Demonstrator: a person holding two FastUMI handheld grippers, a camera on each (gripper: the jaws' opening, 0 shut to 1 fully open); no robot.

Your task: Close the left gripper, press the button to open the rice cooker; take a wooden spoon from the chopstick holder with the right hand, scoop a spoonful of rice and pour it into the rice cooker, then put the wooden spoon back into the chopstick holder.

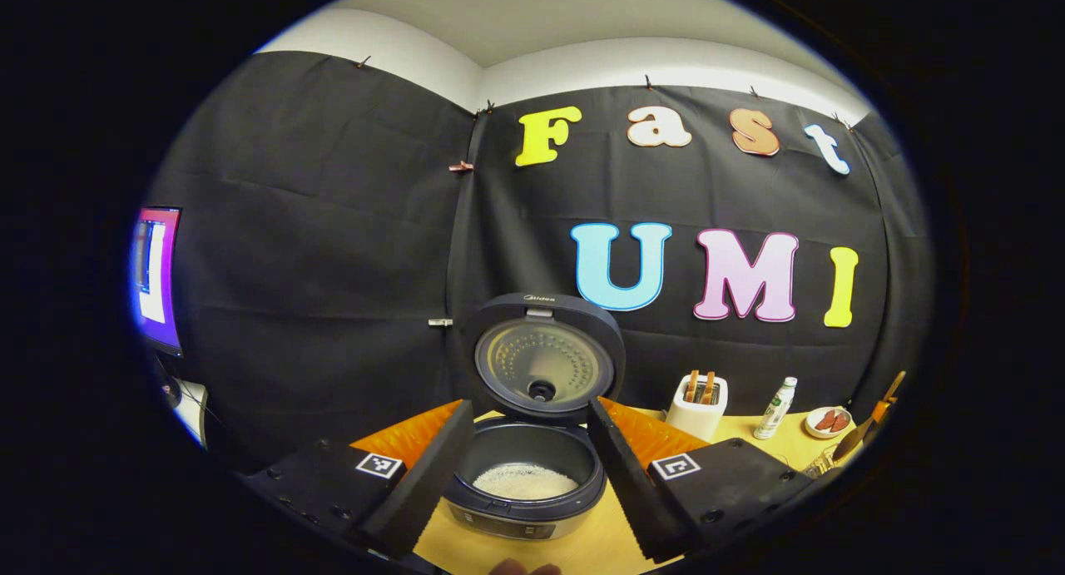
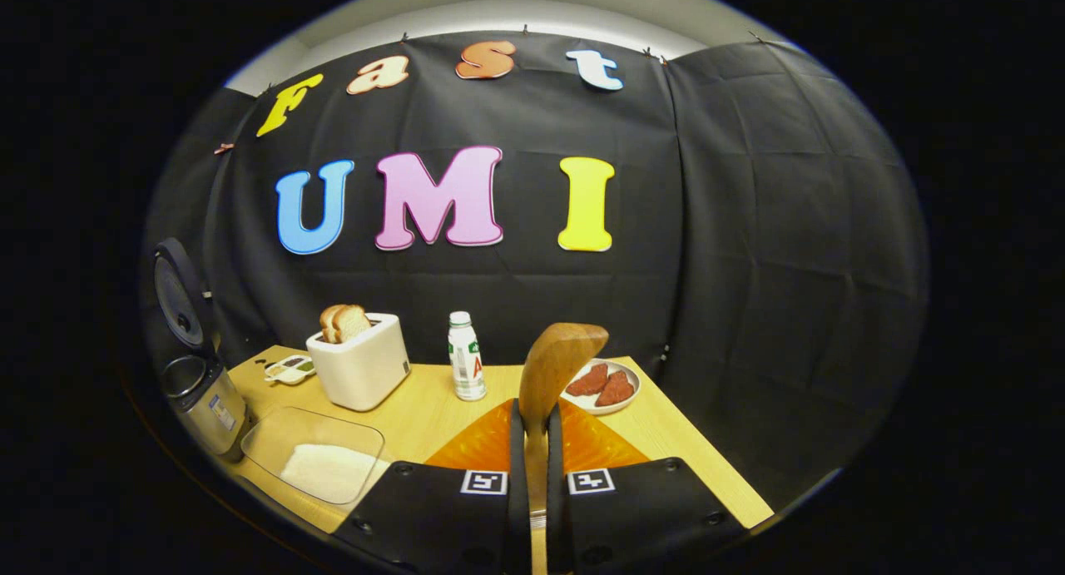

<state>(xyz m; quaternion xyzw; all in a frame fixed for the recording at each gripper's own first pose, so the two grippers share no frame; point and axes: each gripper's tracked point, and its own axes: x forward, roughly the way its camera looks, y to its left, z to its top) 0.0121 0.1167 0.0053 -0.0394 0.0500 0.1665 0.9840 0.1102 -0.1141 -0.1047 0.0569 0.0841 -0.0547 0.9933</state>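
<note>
Rice cooker [image 1: 526,467] at counter's left edge, lid up, rice inside. Left gripper [image 1: 520,475] fingers spread wide, empty. Right gripper [image 2: 532,475] fingers clamped on wooden spoon [image 2: 556,367], bowl upright. Rice tray [image 2: 320,458] beside cooker. Next, probably: dip low, scoop level, carry without tilting.

Black cloth wall [image 2: 749,225], pale ceiling [image 1: 582,17], wooden table [image 2: 666,442], lit screen [image 1: 156,275]

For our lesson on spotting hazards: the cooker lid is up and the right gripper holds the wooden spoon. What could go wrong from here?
1. The right gripper pinches only the handle of the tan wooden spoon, so it might twist when loaded.
2. Rice may spill between the clear rice tray and the grey rice cooker.
3. The open left gripper hovers at the cooker's mouth and could block the pour.
</note>
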